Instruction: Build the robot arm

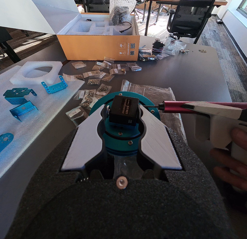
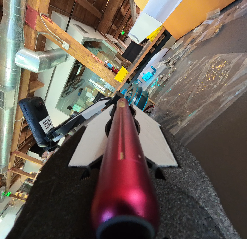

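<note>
My left gripper [image 1: 122, 108] is shut on a black servo block [image 1: 123, 109] that stands on a round teal metal base [image 1: 119, 137] lying on the dark table [image 1: 187, 75]. My right gripper [image 2: 121, 107] is shut on a red screwdriver [image 2: 123, 159], held sideways. In the left wrist view the red screwdriver [image 1: 173, 105] comes in from the right, and its thin bit reaches the servo's right side by my right finger pad. The right gripper [image 1: 213, 112] and a hand [image 1: 232, 159] show there too. The teal base [image 2: 139, 97] shows beyond the screwdriver tip.
Several small bags of screws [image 1: 96, 83] lie behind the base, with an open orange box [image 1: 98, 45] beyond. Blue metal brackets [image 1: 20, 95] rest on white foam [image 1: 37, 72] at left. A clear plastic sheet [image 1: 153, 93] lies under the base. Another servo [image 1: 158, 45] sits far right.
</note>
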Demonstrator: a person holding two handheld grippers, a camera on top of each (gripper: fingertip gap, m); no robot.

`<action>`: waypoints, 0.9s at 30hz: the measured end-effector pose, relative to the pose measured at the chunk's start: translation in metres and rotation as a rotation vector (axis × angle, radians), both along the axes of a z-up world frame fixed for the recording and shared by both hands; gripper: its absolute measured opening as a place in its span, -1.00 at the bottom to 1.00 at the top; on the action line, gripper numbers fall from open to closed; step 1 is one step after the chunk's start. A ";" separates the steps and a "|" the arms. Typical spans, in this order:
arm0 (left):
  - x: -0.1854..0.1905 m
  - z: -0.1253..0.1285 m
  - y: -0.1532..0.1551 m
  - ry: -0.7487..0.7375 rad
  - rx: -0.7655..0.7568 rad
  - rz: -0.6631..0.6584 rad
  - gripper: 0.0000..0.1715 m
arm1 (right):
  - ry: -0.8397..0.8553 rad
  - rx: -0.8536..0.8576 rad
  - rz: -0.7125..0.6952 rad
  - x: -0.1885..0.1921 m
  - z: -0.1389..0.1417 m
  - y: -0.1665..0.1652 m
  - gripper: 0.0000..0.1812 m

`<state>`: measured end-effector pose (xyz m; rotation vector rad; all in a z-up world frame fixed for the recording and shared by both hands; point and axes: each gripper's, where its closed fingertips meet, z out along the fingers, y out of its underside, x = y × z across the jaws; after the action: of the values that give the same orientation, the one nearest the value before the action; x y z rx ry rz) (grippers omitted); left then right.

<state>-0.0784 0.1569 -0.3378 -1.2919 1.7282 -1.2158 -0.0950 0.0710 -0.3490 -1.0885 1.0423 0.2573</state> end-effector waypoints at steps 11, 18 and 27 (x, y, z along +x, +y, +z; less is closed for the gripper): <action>-0.001 0.000 0.000 0.014 0.003 -0.006 -0.47 | -0.018 -0.013 0.014 0.001 0.001 0.000 -0.78; -0.033 0.018 -0.009 0.043 0.263 -0.058 -0.34 | -0.008 -0.007 0.026 0.003 0.000 0.001 -0.78; -0.058 -0.013 -0.036 0.143 1.087 -0.478 -0.42 | 0.004 0.002 0.034 0.005 -0.001 0.002 -0.78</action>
<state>-0.1365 0.1214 -0.3508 -0.3161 2.3449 -0.2204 -0.0904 0.0734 -0.3497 -1.1050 1.0277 0.2884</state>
